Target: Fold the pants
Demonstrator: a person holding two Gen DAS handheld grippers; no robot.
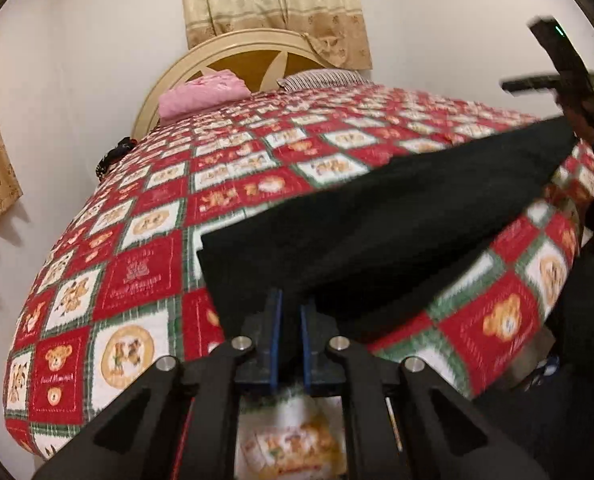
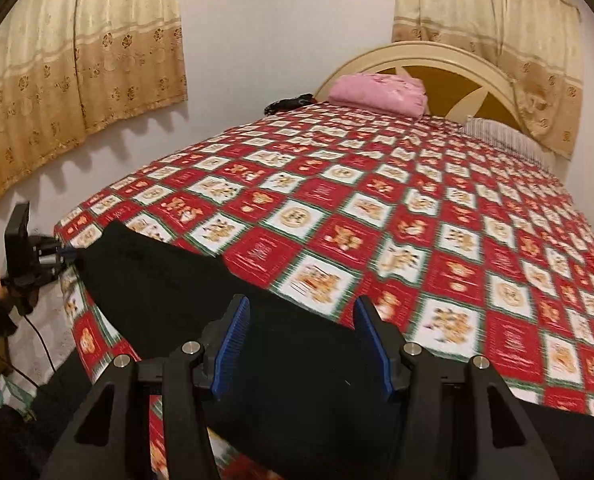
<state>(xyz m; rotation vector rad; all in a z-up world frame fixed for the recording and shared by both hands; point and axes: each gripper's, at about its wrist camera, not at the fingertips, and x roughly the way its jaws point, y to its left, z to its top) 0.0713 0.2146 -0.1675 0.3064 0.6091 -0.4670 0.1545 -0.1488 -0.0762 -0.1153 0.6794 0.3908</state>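
**Pants pinched left, loose right**

Left wrist: left gripper clamps together on the black pants at the bed edge.

Right wrist: right gripper gapes apart over them; unsupported cloth could sag and slide off.

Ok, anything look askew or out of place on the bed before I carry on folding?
Nothing damaged or spilled. The black pants lie slantwise across the bed's near corner, one end overhanging the bedspread edge. The left gripper pinches one end; the right gripper is open over the fabric.
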